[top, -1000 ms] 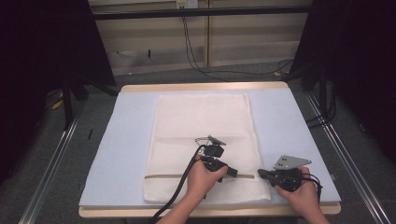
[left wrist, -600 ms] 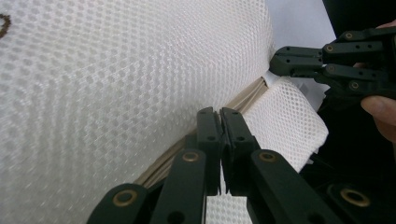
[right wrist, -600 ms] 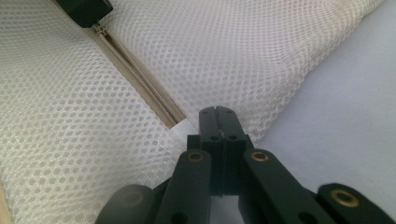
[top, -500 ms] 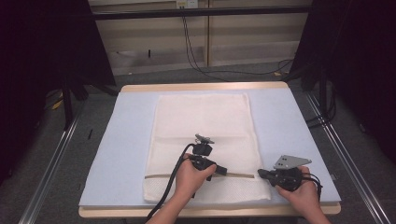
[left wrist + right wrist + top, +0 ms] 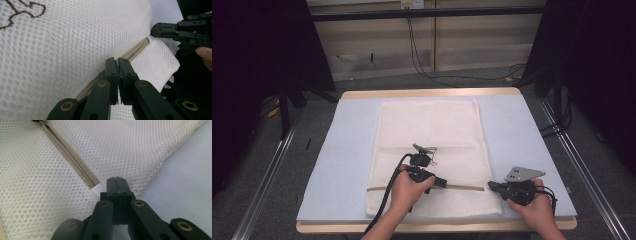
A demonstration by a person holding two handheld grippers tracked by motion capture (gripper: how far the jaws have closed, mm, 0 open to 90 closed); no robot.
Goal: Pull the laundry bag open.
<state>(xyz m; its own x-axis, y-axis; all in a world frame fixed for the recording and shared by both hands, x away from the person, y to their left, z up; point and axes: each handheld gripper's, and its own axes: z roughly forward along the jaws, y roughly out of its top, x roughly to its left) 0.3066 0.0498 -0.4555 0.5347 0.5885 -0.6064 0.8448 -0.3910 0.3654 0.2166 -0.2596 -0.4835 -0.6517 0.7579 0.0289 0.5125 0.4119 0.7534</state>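
A wooden-edged table [image 5: 422,93] carries a pale blue mat [image 5: 347,145] under a white mesh bag [image 5: 432,130].

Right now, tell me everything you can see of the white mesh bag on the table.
The white mesh bag is a long rectangle of honeycomb netting, lying flat on the pale blue table cover. A beige zipper crosses it near the person's end. The right gripper is shut on the bag's edge at the zipper's end; the left gripper is shut over the zipper line, though what it pinches is hidden. A brown stitched mark shows in the left gripper view.
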